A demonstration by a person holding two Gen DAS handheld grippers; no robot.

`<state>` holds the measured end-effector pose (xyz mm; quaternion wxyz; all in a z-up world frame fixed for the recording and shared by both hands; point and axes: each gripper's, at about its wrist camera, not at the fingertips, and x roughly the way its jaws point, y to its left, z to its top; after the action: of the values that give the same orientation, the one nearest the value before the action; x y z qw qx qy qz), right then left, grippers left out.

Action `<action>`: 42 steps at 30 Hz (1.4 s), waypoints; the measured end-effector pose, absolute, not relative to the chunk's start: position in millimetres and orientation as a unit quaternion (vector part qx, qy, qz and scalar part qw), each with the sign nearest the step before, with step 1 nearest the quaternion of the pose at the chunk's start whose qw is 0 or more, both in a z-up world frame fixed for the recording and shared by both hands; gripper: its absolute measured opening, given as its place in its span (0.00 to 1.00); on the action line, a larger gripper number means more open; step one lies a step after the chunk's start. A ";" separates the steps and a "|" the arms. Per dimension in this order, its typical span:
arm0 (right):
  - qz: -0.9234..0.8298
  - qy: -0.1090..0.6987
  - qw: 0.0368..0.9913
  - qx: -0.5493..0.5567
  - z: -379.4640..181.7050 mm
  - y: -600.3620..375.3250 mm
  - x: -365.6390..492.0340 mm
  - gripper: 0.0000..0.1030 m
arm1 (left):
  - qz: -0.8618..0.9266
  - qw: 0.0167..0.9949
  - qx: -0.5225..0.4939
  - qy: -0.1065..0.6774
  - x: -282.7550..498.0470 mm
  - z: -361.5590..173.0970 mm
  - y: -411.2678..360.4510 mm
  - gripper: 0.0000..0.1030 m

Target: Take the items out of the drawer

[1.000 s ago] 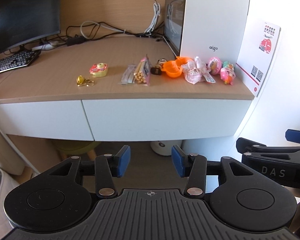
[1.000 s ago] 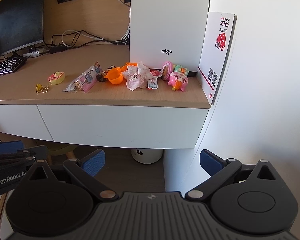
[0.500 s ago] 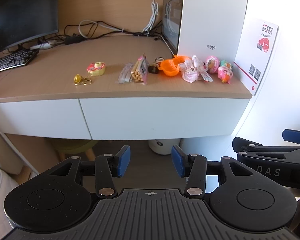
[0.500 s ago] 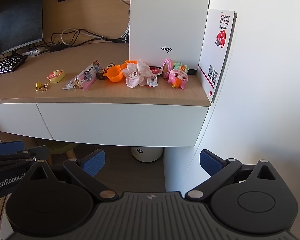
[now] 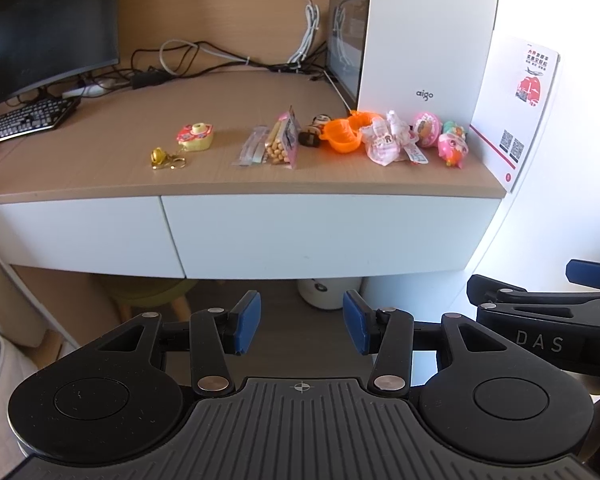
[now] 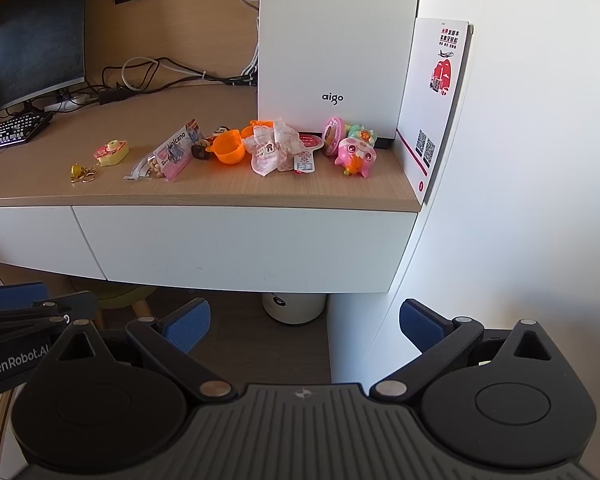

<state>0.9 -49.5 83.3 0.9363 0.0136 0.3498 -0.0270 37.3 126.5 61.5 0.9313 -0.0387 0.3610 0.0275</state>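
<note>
A white drawer front [image 5: 328,236] [image 6: 240,248] sits closed under the wooden desk top, with a second one [image 5: 76,236] to its left. On the desk lie small items: a gold bell keychain [image 5: 164,158], a yellow toy camera [image 5: 196,138], a snack packet [image 5: 282,140], an orange cup [image 5: 342,136] [image 6: 229,147], a crumpled pink wrapper [image 6: 270,150] and a pink toy [image 6: 356,156]. My left gripper [image 5: 300,322] hangs open below the drawer, holding nothing. My right gripper [image 6: 304,324] is open wide, also low and well short of the drawer.
A white computer tower [image 6: 336,48] stands at the desk's back right, beside a leaflet [image 6: 436,100] on the wall. A monitor [image 5: 48,28], keyboard [image 5: 24,118] and cables sit back left. Under the desk stand a white bin [image 6: 294,308] and a stool [image 5: 152,292].
Both views have drifted slightly, so the desk sits a little higher and further off. The grippers' openings look the same and no item has moved.
</note>
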 end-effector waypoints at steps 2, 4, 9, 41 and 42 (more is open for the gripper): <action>-0.027 0.349 0.936 0.014 83.0 -49.6 0.8 0.99 | 0.027 0.931 -0.039 0.361 37.1 61.5 126.8 0.49; -0.026 0.350 0.936 0.015 82.6 -49.7 1.0 0.99 | 0.027 0.931 -0.039 0.361 37.0 61.4 127.2 0.49; -0.026 0.351 0.936 0.017 82.0 -49.5 0.3 0.99 | 0.026 0.931 -0.038 0.361 36.8 61.3 127.7 0.49; -0.023 0.353 0.935 0.021 82.2 -47.6 0.2 0.99 | 0.027 0.932 -0.039 0.360 33.0 60.7 135.2 0.49; -0.022 0.353 0.935 0.021 82.1 -47.1 0.0 0.99 | 0.027 0.932 -0.040 0.360 32.9 60.7 135.2 0.49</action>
<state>0.0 -47.1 82.1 0.9353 0.0210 0.3526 -0.0221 32.9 135.2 60.7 0.9318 -0.0395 0.3598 0.0270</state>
